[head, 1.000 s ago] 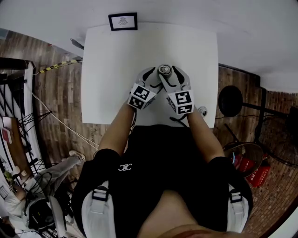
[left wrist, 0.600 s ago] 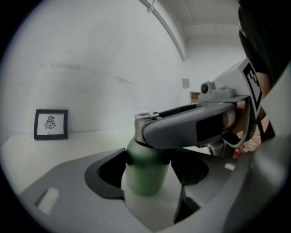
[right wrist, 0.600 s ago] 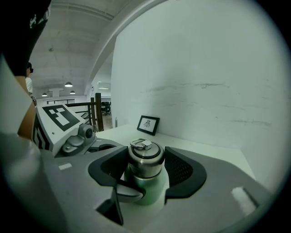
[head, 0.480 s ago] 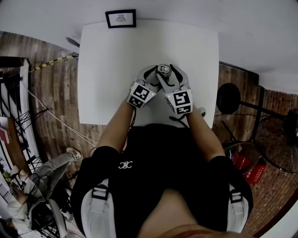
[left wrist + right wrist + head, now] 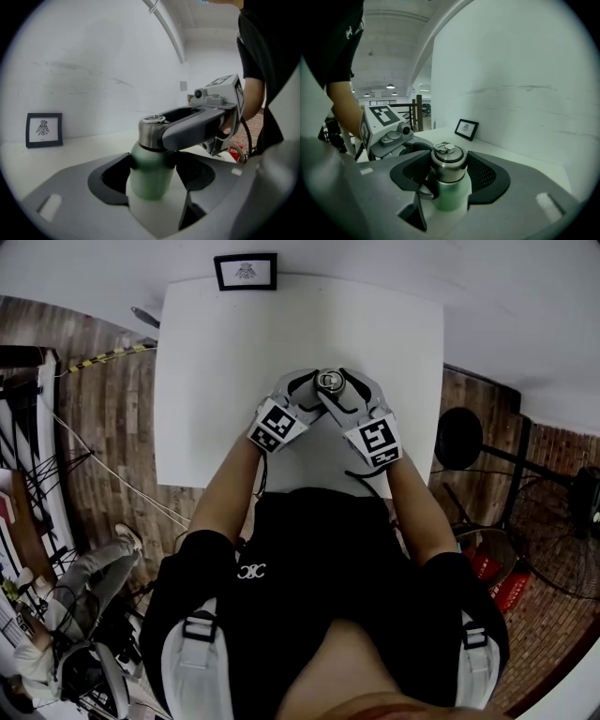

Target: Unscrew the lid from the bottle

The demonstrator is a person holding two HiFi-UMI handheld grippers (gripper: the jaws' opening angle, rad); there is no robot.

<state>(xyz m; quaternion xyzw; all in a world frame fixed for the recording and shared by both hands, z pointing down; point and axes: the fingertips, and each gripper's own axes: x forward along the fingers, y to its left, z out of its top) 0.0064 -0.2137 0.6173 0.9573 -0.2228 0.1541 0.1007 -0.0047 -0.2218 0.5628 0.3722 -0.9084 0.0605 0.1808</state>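
A green bottle (image 5: 150,176) with a steel lid (image 5: 330,381) stands upright near the front middle of the white table (image 5: 234,343). My left gripper (image 5: 317,390) comes from the left and is shut on the green body (image 5: 451,196), its pads against both sides. From the right, my right gripper (image 5: 341,386) reaches the steel lid (image 5: 448,161). Its jaws have just been opening a little, but the lid is still between them and the pads rest against it. In the left gripper view, one right finger (image 5: 192,126) crosses the lid (image 5: 151,131).
A small framed picture (image 5: 246,271) leans against the wall at the table's far edge. A black round stand base (image 5: 459,439) and red extinguishers (image 5: 506,582) are on the floor to the right. Another person (image 5: 56,615) sits at the lower left.
The right gripper's marker cube has swung outward to the right around the lid and the left one slightly to the left. The bottle stays in place.
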